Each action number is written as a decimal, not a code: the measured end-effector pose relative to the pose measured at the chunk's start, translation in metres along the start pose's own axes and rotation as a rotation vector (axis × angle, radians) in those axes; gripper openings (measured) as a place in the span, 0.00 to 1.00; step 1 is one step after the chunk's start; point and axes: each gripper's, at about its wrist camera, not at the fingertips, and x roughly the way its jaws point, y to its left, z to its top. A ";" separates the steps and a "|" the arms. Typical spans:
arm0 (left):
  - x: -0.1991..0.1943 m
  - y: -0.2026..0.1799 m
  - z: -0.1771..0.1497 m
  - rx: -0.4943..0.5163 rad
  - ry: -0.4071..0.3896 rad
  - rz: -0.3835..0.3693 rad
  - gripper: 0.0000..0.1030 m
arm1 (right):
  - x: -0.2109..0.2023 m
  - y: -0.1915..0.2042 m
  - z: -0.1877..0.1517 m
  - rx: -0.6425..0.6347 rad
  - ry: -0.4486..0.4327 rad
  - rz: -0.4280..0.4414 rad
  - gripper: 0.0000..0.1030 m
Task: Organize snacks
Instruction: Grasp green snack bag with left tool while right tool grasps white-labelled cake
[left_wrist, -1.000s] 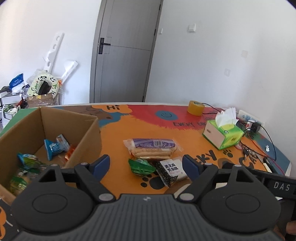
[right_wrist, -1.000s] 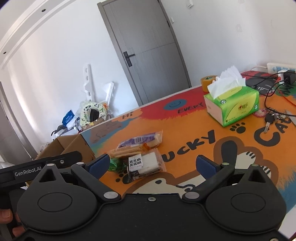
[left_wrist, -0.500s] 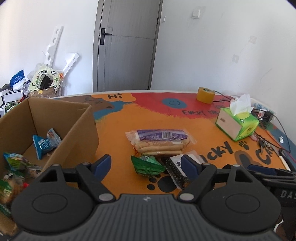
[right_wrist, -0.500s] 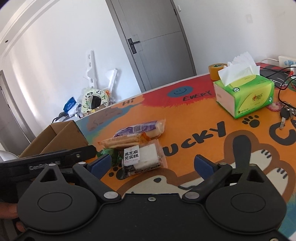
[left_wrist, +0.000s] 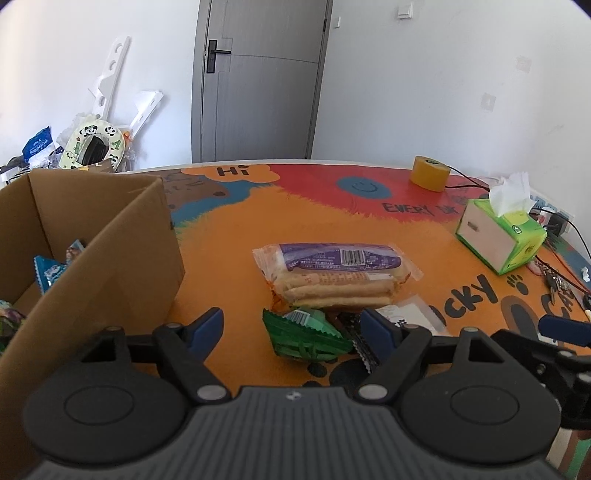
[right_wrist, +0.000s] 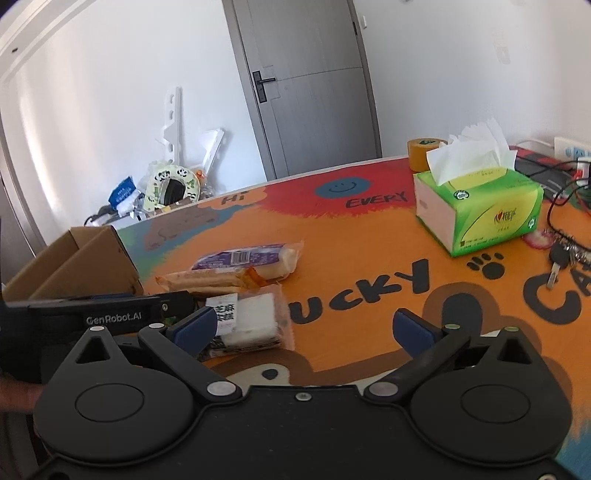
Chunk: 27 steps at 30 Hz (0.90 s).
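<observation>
Closing in since a second ago, the left tongs (left_wrist: 291, 325) narrow around the untouched green packet (left_wrist: 304, 338); right tongs (right_wrist: 301, 326) gape wide.

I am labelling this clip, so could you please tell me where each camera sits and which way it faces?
Left wrist: on the left gripper, angled down at the green packet beside the cardboard box; its own open fingers show.
Right wrist: on the right gripper, facing the table and tissue box; open fingers and a hand show.
Shared: the purple bread pack.
</observation>
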 end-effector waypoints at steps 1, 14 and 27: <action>0.001 0.000 -0.001 -0.002 0.000 -0.001 0.72 | 0.000 0.000 0.000 -0.006 -0.003 -0.002 1.00; -0.008 0.009 -0.004 -0.040 -0.019 -0.028 0.35 | 0.012 0.008 -0.004 -0.004 -0.004 0.017 1.00; -0.029 0.021 -0.003 -0.102 -0.038 -0.022 0.35 | 0.035 0.030 0.001 -0.032 0.034 0.093 0.93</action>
